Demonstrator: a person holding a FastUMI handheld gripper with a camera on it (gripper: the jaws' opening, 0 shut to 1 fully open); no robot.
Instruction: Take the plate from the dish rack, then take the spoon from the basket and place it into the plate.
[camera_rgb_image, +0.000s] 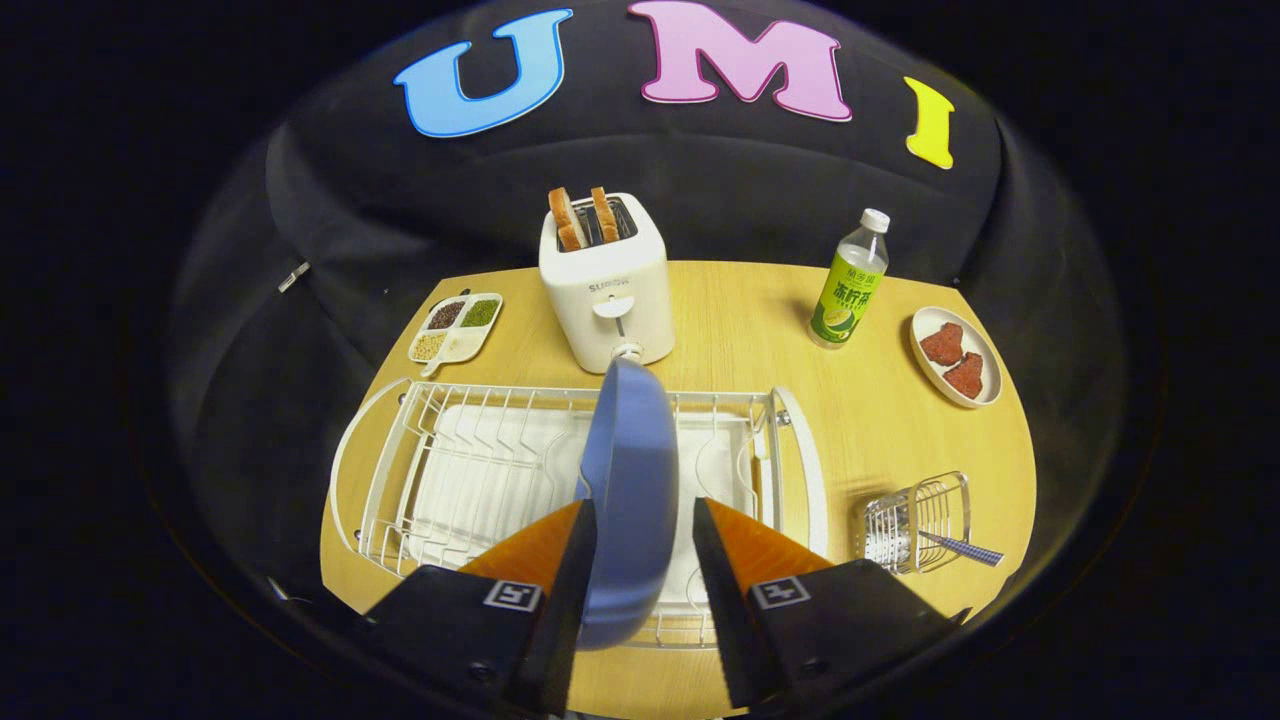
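Gripper (640, 570) sits over the near edge of the dish rack (400, 470), fingers spread, one on each side of the blue plate (628, 480). Plate stands on edge in the rack, upright, between the fingers. The left finger looks close against the plate; a gap shows at the right finger, so not pinched on both sides. Spoon (960, 546) lies in the small wire basket (915, 520), just right of the rack, handle sticking out to the right. Toaster (605, 280) with two bread slices stands beyond the rack. Sectioned tray (455, 327) of grains lies beyond the rack's left end. Bottle (850, 285) and a dish (955, 357) with red pieces are beyond the rack, to the right. All on the wooden table (880, 420).
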